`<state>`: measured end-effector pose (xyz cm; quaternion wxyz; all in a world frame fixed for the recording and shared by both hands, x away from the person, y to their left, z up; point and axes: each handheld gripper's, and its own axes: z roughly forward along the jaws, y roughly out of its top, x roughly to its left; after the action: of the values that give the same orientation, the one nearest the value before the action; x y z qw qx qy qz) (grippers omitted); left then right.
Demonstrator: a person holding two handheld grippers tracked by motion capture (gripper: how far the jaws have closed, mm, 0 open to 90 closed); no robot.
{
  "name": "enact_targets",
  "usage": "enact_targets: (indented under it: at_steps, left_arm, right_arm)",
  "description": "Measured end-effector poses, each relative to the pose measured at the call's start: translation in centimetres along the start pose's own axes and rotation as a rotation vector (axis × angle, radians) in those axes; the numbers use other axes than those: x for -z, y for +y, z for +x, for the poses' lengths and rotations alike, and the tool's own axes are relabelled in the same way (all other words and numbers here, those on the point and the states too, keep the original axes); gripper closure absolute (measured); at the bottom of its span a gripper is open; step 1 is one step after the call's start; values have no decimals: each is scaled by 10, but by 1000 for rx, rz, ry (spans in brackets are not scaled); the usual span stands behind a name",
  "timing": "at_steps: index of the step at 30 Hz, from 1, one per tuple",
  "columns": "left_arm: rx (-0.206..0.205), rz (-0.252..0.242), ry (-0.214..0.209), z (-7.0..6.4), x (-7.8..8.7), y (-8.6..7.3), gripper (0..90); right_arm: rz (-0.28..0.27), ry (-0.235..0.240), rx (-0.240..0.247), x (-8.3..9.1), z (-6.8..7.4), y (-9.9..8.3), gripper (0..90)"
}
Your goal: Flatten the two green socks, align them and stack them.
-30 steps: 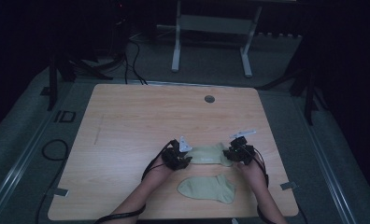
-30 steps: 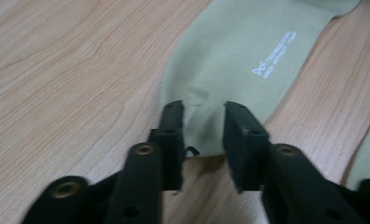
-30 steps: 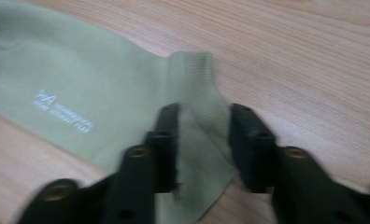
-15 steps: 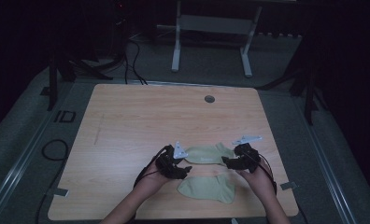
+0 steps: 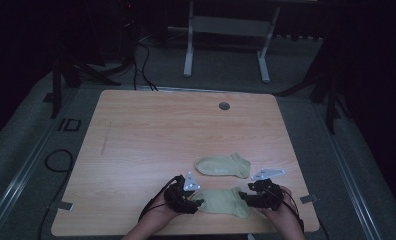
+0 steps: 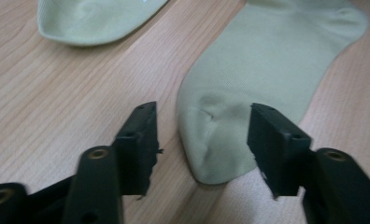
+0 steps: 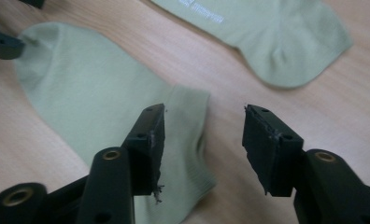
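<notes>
Two pale green ankle socks lie flat on the wooden table [image 5: 151, 130]. The far sock [image 5: 222, 165] rests apart from both grippers. The near sock [image 5: 225, 201] lies between my hands by the front edge. My left gripper [image 5: 195, 202] is open at its left end, and the rounded toe [image 6: 216, 140] sits between the jaws of that gripper [image 6: 202, 126]. My right gripper [image 5: 244, 196] is open at the right end. In its own view that gripper [image 7: 204, 126] has one jaw over the sock's cuff [image 7: 183, 135] and the other over bare wood.
A round cable hole [image 5: 224, 106] sits near the table's far edge. A white-legged frame [image 5: 226, 30] stands on the floor beyond. The far sock also shows in the gripper views [image 6: 94, 18] [image 7: 267, 32]. Cables [image 5: 56, 160] lie on the floor at the left.
Both hands have drawn back from the ends of the far sock toward the front edge, and now sit at the ends of the near sock. The far sock stays flat.
</notes>
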<state>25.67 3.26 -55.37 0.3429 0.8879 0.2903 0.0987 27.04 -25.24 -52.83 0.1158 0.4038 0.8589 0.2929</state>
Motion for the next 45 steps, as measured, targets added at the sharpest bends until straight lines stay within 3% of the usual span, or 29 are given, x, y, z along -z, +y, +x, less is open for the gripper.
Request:
enact_targets:
  at_steps: [2, 7, 10, 12, 16, 22, 32, 37, 40, 45]
  left_arm:
    - [10, 14, 18, 0, -2, -2, 492]
    - [25, 36, 21, 2, -5, -5, 543]
    - [5, 45, 18, 1, -4, -4, 591]
    - [-4, 49, 9, 0, -4, -3, 670]
    - [3, 37, 24, -3, -4, -2, 851]
    - [22, 9, 7, 1, 4, 5, 867]
    - [18, -35, 76, 20, 19, 41, 868]
    - [15, -30, 99, 32, 17, 56, 868]
    - [23, -18, 110, 43, 11, 69, 868]
    - [35, 10, 124, 52, 0, 77, 868]
  right_arm:
    - [-8, 13, -9, -1, 0, -4, 521]
    - [46, 2, 14, -10, 3, -13, 605]
    - [62, -4, 37, -12, 5, -17, 680]
    - [66, -8, 46, -11, 6, -18, 795]
    - [62, -15, 58, -9, 9, -18, 852]
    - [12, -10, 34, 5, 6, -10, 857]
    - [-60, -30, 2, 18, -14, 14, 856]
    - [-82, -47, -15, 19, -25, 29, 857]
    - [-89, -77, -22, 18, -40, 48, 857]
    - [-54, -86, -48, 4, -58, 63, 855]
